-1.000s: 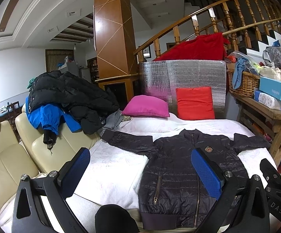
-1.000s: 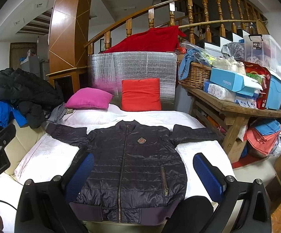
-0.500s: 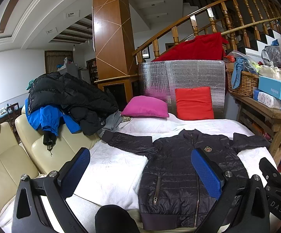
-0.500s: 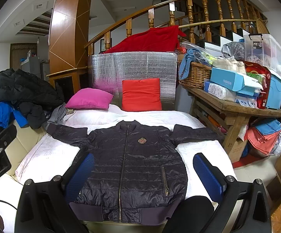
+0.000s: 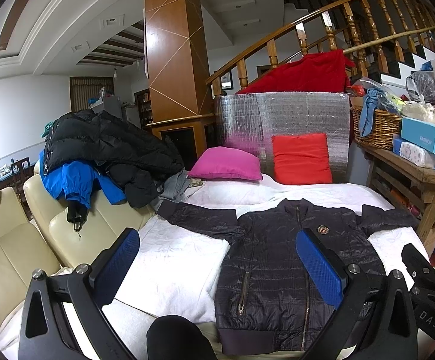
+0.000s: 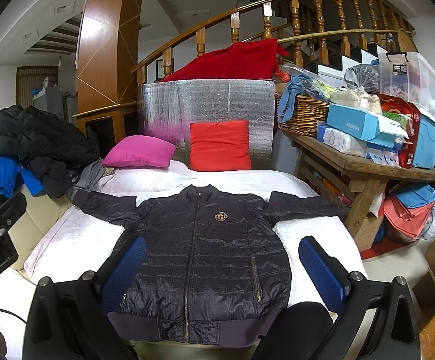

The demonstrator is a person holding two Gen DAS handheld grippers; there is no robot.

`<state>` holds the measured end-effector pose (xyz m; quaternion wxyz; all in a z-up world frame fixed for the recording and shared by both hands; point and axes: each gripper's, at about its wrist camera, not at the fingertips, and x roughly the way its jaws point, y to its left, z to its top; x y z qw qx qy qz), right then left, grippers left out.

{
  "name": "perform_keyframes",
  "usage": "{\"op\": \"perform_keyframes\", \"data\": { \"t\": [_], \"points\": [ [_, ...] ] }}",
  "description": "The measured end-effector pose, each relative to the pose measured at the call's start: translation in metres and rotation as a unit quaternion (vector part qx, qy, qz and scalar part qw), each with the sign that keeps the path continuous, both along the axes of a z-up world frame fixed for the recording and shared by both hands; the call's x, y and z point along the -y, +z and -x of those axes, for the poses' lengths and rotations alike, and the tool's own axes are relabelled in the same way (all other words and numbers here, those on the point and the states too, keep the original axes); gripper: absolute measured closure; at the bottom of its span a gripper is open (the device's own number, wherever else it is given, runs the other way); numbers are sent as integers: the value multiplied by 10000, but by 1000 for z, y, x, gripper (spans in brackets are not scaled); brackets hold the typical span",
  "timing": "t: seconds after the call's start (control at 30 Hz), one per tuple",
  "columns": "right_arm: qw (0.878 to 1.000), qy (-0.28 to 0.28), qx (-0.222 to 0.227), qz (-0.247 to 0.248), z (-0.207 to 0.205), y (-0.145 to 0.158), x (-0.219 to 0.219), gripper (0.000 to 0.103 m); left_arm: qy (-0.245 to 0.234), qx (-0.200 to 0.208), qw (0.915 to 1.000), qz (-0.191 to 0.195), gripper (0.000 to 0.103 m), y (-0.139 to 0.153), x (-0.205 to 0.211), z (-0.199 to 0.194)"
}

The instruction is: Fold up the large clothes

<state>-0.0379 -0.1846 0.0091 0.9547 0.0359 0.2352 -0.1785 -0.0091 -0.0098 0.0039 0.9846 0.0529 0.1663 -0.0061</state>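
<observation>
A dark quilted zip jacket (image 6: 205,258) lies flat, front up, sleeves spread, on a white bed cover (image 6: 76,240). It also shows in the left wrist view (image 5: 280,267) on the white cover (image 5: 172,264). My right gripper (image 6: 220,270) is open and empty, held above the jacket's hem. My left gripper (image 5: 217,264) is open and empty, above the jacket's left edge and the cover. Neither touches the jacket.
A pink pillow (image 6: 139,151) and a red pillow (image 6: 219,145) lie at the bed's head. A pile of dark and blue coats (image 5: 97,153) sits on the cream sofa (image 5: 13,252) at left. A cluttered wooden table (image 6: 367,165) stands at right.
Both views have shifted very slightly; the jacket and both grippers stay as they were.
</observation>
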Motion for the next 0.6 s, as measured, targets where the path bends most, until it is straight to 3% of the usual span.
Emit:
{"op": "perform_keyframes", "data": {
  "t": [0.6],
  "points": [
    [10000, 12, -34, -14, -1, -3, -1, 0, 9, -67, 10000, 3, 0, -3, -3, -4]
  ]
}}
